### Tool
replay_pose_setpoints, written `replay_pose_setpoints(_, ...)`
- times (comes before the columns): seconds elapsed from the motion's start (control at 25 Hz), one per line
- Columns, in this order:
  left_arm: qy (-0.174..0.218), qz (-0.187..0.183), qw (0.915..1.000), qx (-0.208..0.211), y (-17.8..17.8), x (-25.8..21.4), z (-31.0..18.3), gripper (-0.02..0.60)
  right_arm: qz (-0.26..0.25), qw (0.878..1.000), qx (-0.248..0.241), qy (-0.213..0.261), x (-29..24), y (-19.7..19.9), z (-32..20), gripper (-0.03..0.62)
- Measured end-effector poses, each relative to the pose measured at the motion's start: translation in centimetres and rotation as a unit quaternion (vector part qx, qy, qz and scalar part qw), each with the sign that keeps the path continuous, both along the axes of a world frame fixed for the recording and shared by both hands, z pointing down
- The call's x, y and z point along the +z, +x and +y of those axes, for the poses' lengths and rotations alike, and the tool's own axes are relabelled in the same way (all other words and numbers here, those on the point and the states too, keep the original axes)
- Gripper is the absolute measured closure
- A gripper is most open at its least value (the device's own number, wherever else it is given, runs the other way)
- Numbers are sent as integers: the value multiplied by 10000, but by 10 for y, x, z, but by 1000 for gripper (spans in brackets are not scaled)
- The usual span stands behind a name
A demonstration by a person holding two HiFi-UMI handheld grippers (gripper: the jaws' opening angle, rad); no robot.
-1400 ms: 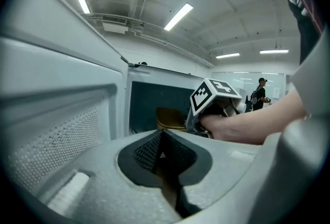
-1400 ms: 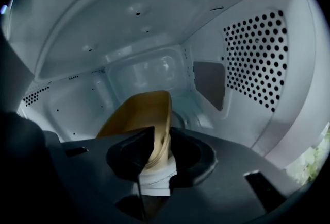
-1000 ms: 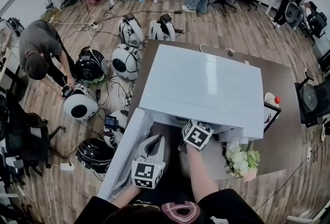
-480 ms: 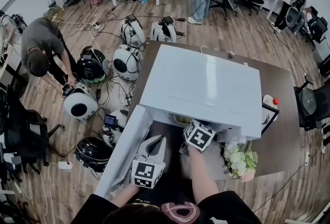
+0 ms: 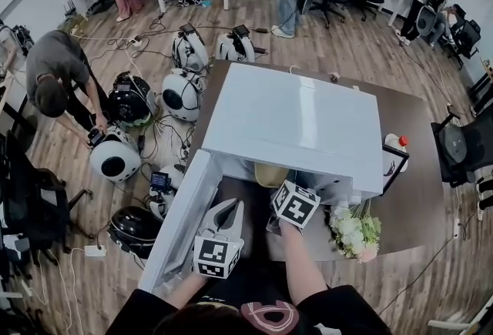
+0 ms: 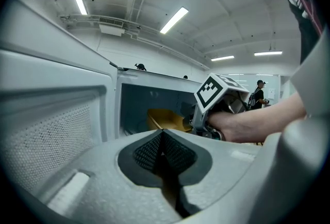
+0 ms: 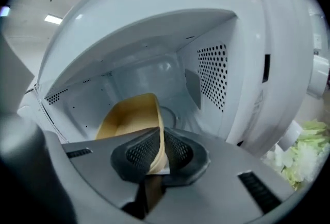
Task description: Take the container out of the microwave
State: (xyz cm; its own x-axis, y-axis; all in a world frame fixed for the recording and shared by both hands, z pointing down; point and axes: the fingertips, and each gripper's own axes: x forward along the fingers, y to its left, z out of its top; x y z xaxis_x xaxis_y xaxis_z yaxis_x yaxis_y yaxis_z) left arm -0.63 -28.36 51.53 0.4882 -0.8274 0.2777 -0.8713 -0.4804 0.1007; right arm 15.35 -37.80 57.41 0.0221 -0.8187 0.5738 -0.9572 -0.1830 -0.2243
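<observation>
The white microwave (image 5: 293,122) stands on a brown table, its door (image 5: 181,218) swung open to the left. A tan-yellow container (image 7: 129,117) hangs tilted at the oven's mouth, its edge showing under the top (image 5: 269,173). My right gripper (image 7: 157,153) is shut on the container's near rim, which sits pinched between the mesh pads. In the left gripper view the container (image 6: 165,120) lies just beyond the right gripper's marker cube (image 6: 219,95). My left gripper (image 6: 162,151) is shut with nothing in it, hovering beside the open door (image 5: 227,212).
White flowers (image 5: 353,229) lie on the table (image 5: 420,172) right of the oven, and a red-capped bottle (image 5: 393,145) stands behind them. The perforated right inner wall (image 7: 212,76) is close to the container. Round white machines (image 5: 115,160), cables and a crouching person (image 5: 54,75) fill the floor at left.
The container has come forward to the oven's mouth with the right gripper, and more of it shows under the microwave's top. The left gripper has stayed by the door.
</observation>
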Motion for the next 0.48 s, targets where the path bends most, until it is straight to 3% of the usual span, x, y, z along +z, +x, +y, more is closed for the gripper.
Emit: replay_pose_setpoints(0.48, -115, 186, 9997, -96, -3, 5, 11, 572, 119, 9998, -113, 70, -16, 6, 44, 561)
